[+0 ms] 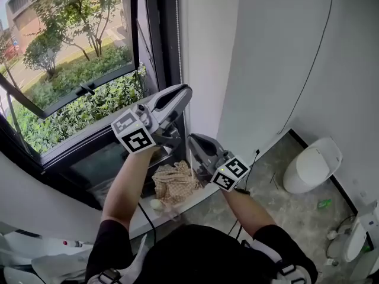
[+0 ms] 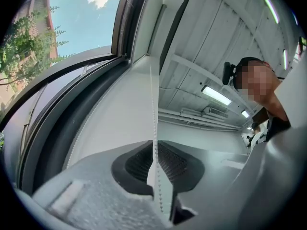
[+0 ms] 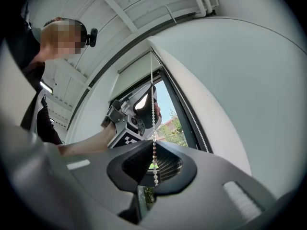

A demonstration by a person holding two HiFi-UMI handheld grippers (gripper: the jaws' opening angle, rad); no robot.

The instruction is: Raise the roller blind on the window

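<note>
The blind's white bead chain (image 1: 177,22) hangs down the dark window frame beside the white wall. My left gripper (image 1: 183,93) is raised at the frame, its jaws shut on the chain (image 2: 153,104), which runs straight up from between the pads. My right gripper (image 1: 193,139) sits just below and to the right of it. It is also shut on the chain (image 3: 153,109), and a short beaded end dangles between its pads. In the right gripper view the left gripper (image 3: 136,110) shows higher up on the same strand. A second strand (image 3: 193,116) lies along the wall. A pale band above the glass may be the rolled blind (image 3: 136,67).
The window (image 1: 77,70) looks out on shrubs and trees. A crumpled beige cloth (image 1: 174,182) lies at the foot of the frame. A white toilet (image 1: 314,164) stands on the grey floor at the right, with a thin black cable (image 1: 309,70) running down the wall.
</note>
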